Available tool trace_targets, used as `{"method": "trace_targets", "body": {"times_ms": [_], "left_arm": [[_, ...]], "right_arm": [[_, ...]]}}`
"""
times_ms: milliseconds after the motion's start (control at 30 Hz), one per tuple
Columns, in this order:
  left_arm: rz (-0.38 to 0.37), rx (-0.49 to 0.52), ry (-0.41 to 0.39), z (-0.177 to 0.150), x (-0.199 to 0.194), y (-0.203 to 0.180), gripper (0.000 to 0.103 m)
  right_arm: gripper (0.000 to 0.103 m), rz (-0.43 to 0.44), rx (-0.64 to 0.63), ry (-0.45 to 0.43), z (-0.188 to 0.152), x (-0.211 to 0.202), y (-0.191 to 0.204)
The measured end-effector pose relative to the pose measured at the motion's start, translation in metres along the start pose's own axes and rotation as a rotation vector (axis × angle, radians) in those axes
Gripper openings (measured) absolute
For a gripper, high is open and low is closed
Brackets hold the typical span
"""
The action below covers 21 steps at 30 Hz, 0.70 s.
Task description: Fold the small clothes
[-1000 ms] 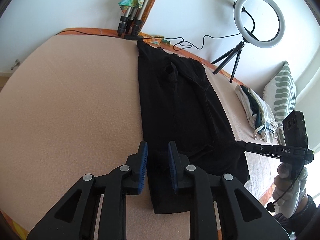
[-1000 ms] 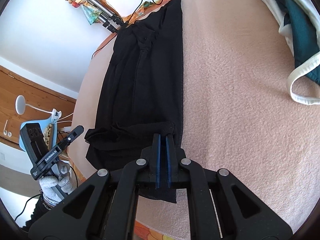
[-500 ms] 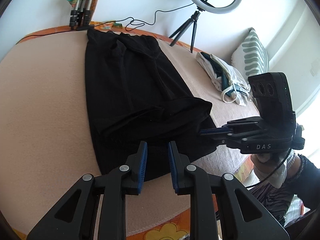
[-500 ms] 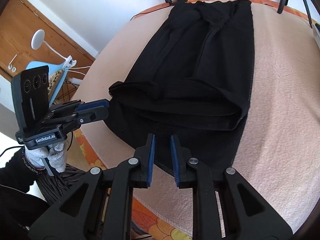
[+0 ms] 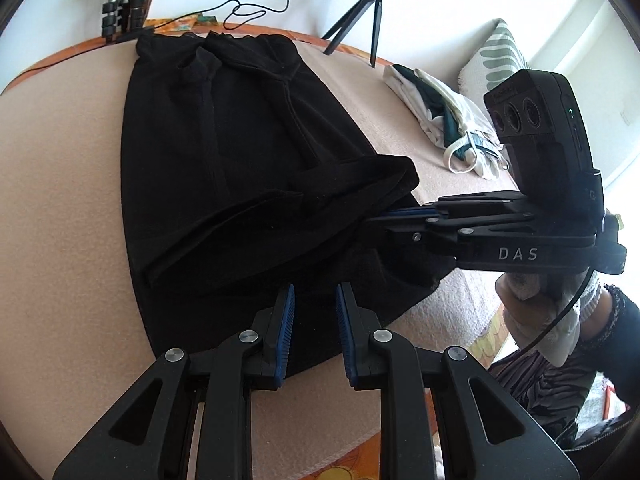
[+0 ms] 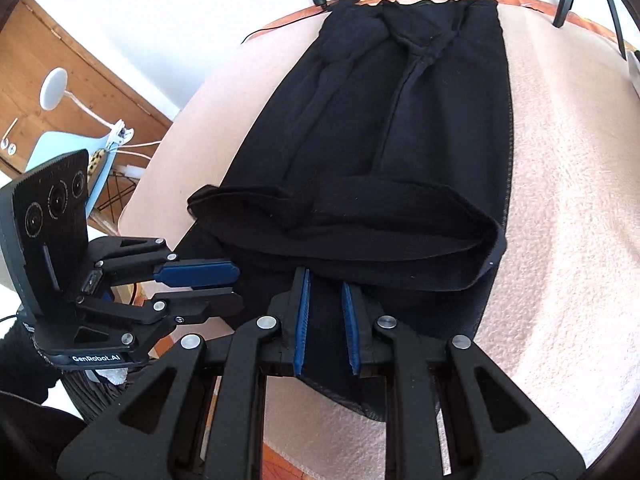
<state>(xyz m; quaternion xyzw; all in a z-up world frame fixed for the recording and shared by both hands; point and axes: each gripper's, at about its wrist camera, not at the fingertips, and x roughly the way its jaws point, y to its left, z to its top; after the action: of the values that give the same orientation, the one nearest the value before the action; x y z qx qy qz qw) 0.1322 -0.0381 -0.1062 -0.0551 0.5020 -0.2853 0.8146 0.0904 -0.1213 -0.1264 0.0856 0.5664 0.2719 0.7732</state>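
Now | L gripper [image 5: 315, 294] & R gripper [image 6: 325, 280] narrow gap, empty | black garment [image 5: 224, 152] near | ring-light tripod [image 5: 360, 12], clothes pile [image 5: 444, 120] behind

Bright daylight, sharp, fisheye-warped edges

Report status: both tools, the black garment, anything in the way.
Left tool open, empty. Right tool open, empty. Black garment flat on blanket, near end folded over. Nothing blocking; other clothes lie apart.

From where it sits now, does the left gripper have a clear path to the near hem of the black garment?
Probably yes. The left gripper hangs open just above the black garment, jaws apart and empty, with nothing between them and the hem.
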Motion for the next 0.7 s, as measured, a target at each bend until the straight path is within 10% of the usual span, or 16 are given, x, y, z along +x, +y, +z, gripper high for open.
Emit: {"method": "trace_targets", "body": {"times_ms": [300, 400, 500, 700], "left_arm": [[0.226, 0.007, -0.178, 0.025, -0.018, 0.035, 0.019], [0.202, -0.069, -0.201, 0.025, -0.029, 0.053, 0.02], [0.172, -0.1, -0.205, 0.018, -0.041, 0.063, 0.03], [0.148, -0.108, -0.156, 0.012, -0.032, 0.065, 0.033]], "right_arm": [[0.018, -0.111, 0.113, -0.102, 0.012, -0.02, -0.032], [0.021, -0.16, 0.108, -0.123, 0.01, -0.027, -0.037], [0.045, -0.195, 0.116, -0.134, 0.01, -0.03, -0.042], [0.045, -0.177, 0.181, -0.121, 0.011, -0.029, -0.059]]}}
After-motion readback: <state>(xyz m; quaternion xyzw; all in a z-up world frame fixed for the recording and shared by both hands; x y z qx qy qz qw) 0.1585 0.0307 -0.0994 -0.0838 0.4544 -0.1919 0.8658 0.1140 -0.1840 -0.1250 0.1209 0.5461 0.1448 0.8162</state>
